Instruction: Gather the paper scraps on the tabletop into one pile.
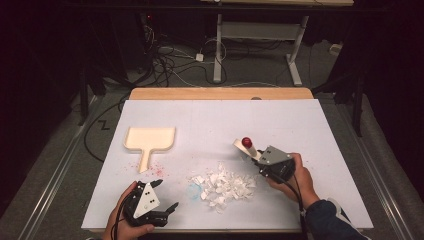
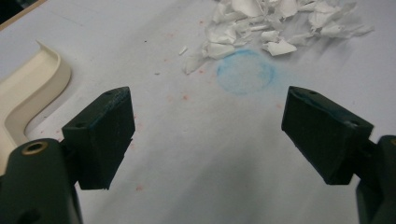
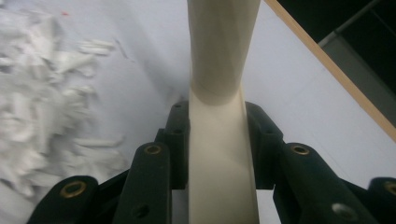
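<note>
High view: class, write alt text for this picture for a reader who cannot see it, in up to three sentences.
A person at a white table holds the right gripper shut on a cream brush handle beside a pile of torn white paper scraps. The left gripper is open over the near edge. A cream dustpan lies to the left.

In the right gripper view the cream handle point(image 3: 223, 154) clamped between the jaws runs off the top and bottom edges, its ends unseen, and the heap of paper scraps point(image 3: 42, 93) is smeared by blur. In the left gripper view the dustpan point(image 2: 28, 91) is cut by the left edge and the scraps point(image 2: 275, 23) by the top
</note>
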Motion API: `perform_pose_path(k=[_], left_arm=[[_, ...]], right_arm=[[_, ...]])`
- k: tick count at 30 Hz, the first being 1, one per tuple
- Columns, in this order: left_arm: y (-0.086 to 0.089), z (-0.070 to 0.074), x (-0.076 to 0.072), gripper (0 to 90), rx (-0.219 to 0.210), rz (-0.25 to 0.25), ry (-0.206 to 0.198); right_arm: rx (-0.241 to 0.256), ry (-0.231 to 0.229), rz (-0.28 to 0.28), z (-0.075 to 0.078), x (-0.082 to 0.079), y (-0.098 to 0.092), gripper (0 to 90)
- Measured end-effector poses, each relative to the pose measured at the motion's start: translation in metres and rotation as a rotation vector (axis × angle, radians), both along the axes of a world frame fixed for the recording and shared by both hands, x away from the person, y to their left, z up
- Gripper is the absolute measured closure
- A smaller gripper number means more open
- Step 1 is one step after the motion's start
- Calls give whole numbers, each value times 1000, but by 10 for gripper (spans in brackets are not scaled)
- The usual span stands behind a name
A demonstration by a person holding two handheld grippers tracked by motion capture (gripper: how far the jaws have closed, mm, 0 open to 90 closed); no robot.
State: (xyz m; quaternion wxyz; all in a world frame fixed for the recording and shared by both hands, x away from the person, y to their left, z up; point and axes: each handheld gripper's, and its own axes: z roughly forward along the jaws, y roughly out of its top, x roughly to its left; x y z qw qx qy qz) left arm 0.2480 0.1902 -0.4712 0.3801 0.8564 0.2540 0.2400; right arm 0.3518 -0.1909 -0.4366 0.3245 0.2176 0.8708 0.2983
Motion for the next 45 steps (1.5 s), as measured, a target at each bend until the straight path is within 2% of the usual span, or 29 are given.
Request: perform_pose_path(k=[3,6,7,9,10,12,13,14,18,19,20,21,24,25,26,27,28,29,32,36,41,42,45], left_arm=[[0,0,-1,164,-2,-1,8],[0,1,-1,164,0,-2,-3],[0,1,-1,164,0,-1,-3],[0,1,-1,164,-2,1,-3],[1,1,-1,164,-4,2,-4],[0,1,-1,164,-5,6,1],[1,2,-1,164,-7,6,0],[1,2,-1,164,-7,10,-1],[3,4,-2,164,-9,21,-9],[4,4,-3,164,-14,25,-11],[5,5,-3,164,-16,25,-15],[7,6,-4,164,-25,28,-20],[13,10,-7,164,-43,41,-36],[15,11,-8,164,-50,54,-40],[18,12,-9,164,-56,68,-47],[22,13,-10,164,-67,80,-51],[25,13,-11,164,-76,97,-56],[28,13,-11,164,-83,111,-66],[32,13,-11,164,-93,158,-67],[31,11,-9,164,-88,161,-56],[30,9,-8,164,-86,149,-40],[29,9,-8,164,-85,145,-40],[28,9,-6,164,-76,131,-47]], right_arm=[[19,23,68,2,-14,18,675],[32,29,100,5,-19,23,676],[56,50,117,8,-22,24,677],[64,44,119,10,-23,24,677],[80,33,115,16,-24,22,677],[100,37,116,20,-25,21,677],[140,31,128,29,-28,18,678],[140,31,128,29,-28,18,678],[186,15,162,49,-43,16,677],[207,21,178,54,-48,16,677],[244,38,217,62,-57,16,677],[244,38,217,62,-57,16,677],[289,92,270,68,-71,21,677],[315,140,304,67,-78,27,677],[315,140,304,67,-78,27,677],[319,166,315,65,-81,32,677],[314,224,352,58,-86,41,677],[314,224,352,58,-86,41,677],[297,299,387,43,-89,54,677],[292,370,392,28,-88,68,677],[263,386,379,12,-84,76,678],[278,384,373,12,-82,75,678],[268,367,326,12,-76,69,678]])
